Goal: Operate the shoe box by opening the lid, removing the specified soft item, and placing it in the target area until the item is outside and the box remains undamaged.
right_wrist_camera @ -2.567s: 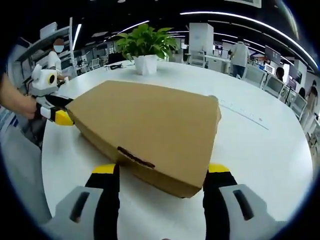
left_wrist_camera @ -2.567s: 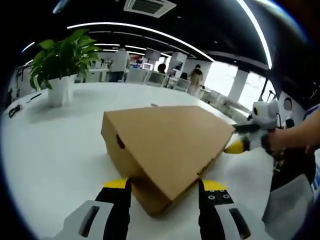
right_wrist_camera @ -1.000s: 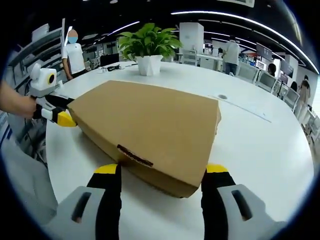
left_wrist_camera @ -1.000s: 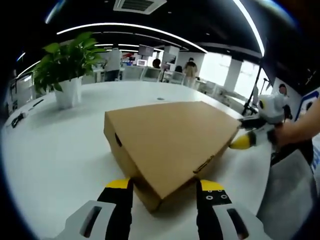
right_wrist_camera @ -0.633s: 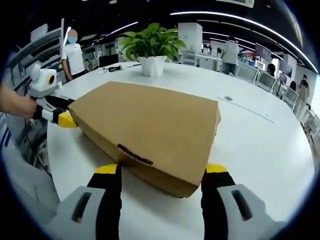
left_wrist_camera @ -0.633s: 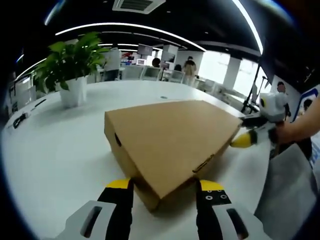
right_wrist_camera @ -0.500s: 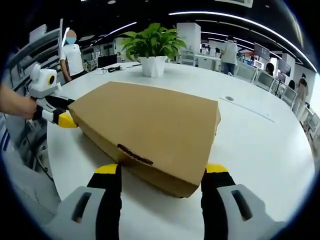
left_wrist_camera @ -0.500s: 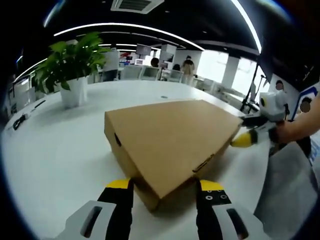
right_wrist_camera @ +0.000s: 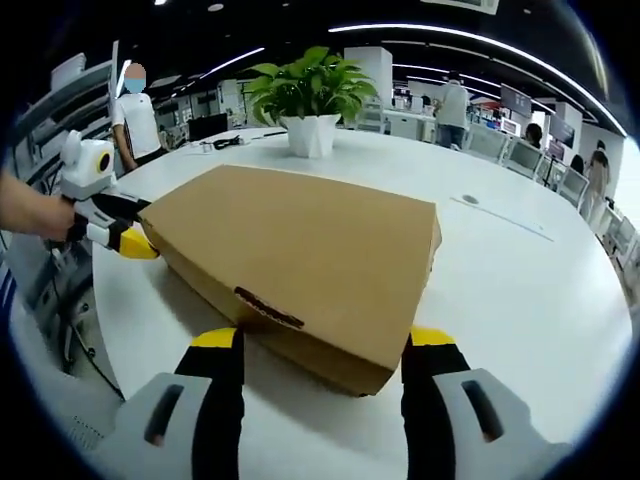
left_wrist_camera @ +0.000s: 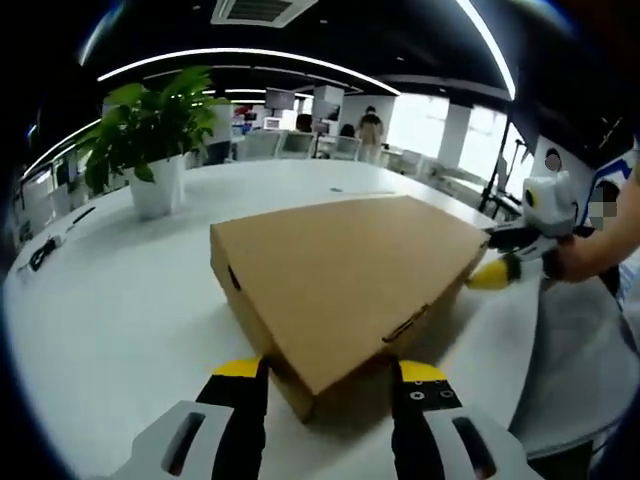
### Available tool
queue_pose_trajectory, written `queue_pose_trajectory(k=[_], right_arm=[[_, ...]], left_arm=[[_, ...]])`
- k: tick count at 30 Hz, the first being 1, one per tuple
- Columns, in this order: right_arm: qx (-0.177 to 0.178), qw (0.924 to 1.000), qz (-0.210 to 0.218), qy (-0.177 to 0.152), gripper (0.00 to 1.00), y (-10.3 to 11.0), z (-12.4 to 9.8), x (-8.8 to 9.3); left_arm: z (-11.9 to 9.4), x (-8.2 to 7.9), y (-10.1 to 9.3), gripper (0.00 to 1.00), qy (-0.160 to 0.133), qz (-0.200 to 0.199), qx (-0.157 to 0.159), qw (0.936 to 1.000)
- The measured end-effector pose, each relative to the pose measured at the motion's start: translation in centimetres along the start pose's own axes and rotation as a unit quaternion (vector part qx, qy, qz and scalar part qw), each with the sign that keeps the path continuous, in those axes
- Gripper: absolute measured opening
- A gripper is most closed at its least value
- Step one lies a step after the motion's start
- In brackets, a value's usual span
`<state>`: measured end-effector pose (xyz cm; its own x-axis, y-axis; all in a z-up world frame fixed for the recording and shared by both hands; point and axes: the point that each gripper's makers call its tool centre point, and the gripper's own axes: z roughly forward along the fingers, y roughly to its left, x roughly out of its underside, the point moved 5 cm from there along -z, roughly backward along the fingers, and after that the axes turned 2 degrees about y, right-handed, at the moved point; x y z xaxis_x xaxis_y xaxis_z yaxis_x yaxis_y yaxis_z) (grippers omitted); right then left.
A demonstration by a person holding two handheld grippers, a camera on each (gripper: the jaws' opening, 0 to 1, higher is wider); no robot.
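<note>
The closed shoe box lies on the white worktop, one corner between the wide-spread fingers of the left gripper, the opposite corner between the right gripper fingers, equally spread.

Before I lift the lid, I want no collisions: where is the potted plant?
In both views the potted plant stands on the white table beyond the closed shoe box, apart from it.
</note>
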<state>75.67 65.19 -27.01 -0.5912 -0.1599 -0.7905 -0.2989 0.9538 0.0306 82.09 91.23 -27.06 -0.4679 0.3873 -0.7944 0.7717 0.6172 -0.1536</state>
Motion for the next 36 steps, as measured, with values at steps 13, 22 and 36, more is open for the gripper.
queue_pose_trajectory(k=[13, 22, 36], right_arm=[[-0.003, 1.0, 0.0, -0.007, 0.56, 2.5, 1.2, -0.7], [-0.001, 0.9999, -0.006, -0.012, 0.57, 2.4, 1.5, -0.8], [0.024, 0.9991, -0.028, -0.023, 0.49, 2.1, 1.4, 0.1]], left_arm=[[-1.6, 0.9, 2.3, 0.48, -0.002, 0.006, -0.012, 0.9999], [-1.8, 1.1, 2.5, 0.48, -0.009, -0.004, -0.02, 0.9998], [-1.8, 1.3, 2.6, 0.47, -0.015, -0.015, -0.026, 0.9994]])
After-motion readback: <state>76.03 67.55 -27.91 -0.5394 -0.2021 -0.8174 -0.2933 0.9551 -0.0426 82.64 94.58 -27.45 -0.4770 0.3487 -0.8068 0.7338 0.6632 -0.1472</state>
